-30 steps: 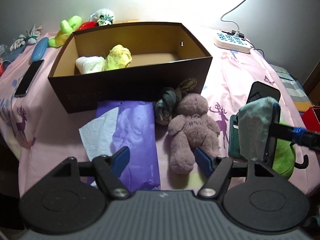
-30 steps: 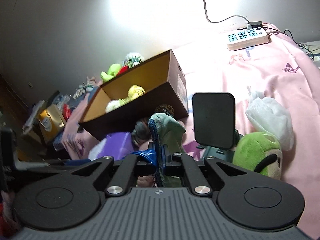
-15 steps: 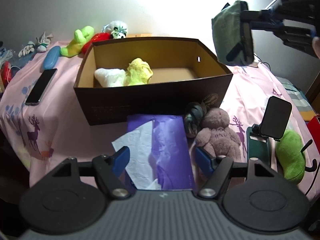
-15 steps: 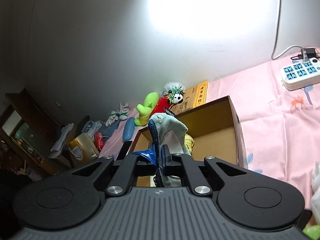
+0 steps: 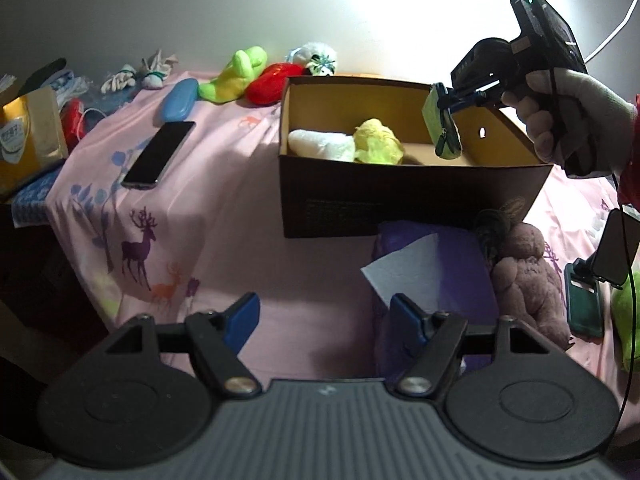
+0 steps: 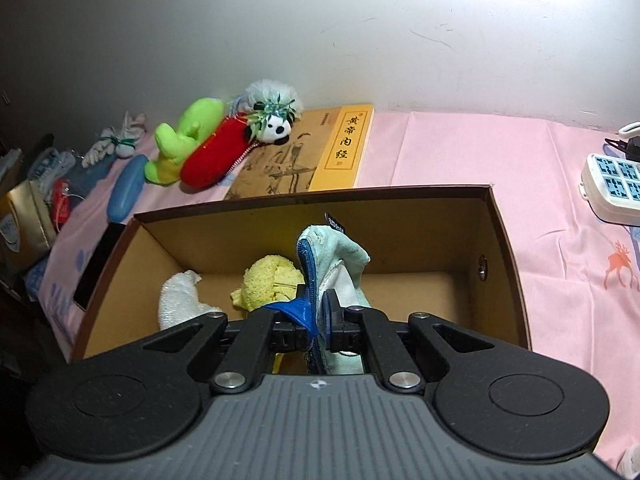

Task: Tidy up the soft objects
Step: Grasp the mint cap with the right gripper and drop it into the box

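Observation:
My right gripper (image 6: 318, 320) is shut on a pale green soft pouch (image 6: 340, 264) with a blue zip edge and holds it over the open brown cardboard box (image 6: 508, 248). In the left wrist view the pouch (image 5: 442, 130) hangs above the box (image 5: 400, 200). Inside lie a white soft piece (image 6: 176, 296) and a yellow soft piece (image 6: 268, 280). My left gripper (image 5: 324, 314) stands open over the pink cloth, with nothing between its fingers. A mauve teddy (image 5: 524, 272) and a dark rolled cloth (image 5: 490, 228) lie in front of the box.
A purple tissue pack (image 5: 432, 276) lies before the box. A phone (image 5: 158, 156), a blue case (image 5: 178, 98), green (image 6: 188, 136), red and panda toys and a book (image 6: 316, 152) ring the box. A power strip (image 6: 612, 184) sits right. The table's edge drops off at left.
My right gripper has carried the pouch from low at the right, beside the phone stand, up and across to above the box. My left gripper has shifted left; the box now sits right of centre.

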`<move>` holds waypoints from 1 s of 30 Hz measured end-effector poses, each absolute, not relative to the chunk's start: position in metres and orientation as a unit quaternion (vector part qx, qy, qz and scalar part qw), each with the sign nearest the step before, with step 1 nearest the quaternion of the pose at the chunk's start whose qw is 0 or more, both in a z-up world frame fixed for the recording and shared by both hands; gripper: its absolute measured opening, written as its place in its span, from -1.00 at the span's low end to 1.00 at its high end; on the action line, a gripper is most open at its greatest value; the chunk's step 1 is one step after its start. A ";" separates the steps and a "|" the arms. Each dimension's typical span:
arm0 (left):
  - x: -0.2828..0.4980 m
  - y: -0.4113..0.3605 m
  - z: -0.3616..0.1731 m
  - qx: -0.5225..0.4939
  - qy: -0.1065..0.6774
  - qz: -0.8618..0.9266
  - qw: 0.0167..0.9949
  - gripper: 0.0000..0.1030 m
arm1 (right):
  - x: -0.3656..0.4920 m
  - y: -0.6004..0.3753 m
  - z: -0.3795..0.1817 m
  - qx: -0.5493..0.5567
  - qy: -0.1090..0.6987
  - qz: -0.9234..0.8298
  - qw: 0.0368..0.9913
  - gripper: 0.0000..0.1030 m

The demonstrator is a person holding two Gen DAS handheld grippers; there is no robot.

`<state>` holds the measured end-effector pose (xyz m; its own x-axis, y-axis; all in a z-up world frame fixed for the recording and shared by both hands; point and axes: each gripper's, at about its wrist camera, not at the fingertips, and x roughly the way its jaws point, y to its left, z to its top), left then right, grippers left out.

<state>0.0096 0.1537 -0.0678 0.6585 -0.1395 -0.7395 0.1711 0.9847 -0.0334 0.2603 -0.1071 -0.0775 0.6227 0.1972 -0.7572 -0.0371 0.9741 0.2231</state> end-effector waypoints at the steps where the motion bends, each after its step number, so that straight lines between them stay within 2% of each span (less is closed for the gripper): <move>1: 0.011 0.158 -0.069 0.016 0.406 -0.081 0.910 0.41 | 0.265 -0.103 -0.082 0.085 0.438 0.061 0.893 -1.00; 7: 0.017 0.172 -0.073 0.006 0.410 -0.071 0.909 0.41 | 0.283 -0.097 -0.101 0.085 0.481 0.045 0.872 -1.00; 13: 0.032 0.167 -0.077 0.012 0.422 -0.081 0.903 0.41 | 0.263 -0.106 -0.076 0.124 0.459 0.067 0.877 -1.00; 23: 0.065 0.127 -0.065 0.042 0.426 -0.110 0.897 0.41 | 0.177 -0.130 -0.026 0.152 0.406 0.116 0.894 -1.00; 30: 0.078 0.090 -0.056 0.060 0.430 -0.117 0.893 0.42 | 0.109 -0.146 -0.019 0.161 0.389 0.130 0.898 -1.00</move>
<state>0.0783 0.0899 -0.0556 0.6038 -0.1568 -0.7816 0.2604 0.9655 0.0075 0.1086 -0.1458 -0.0188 0.6635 0.3587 -0.6566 -0.1086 0.9145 0.3898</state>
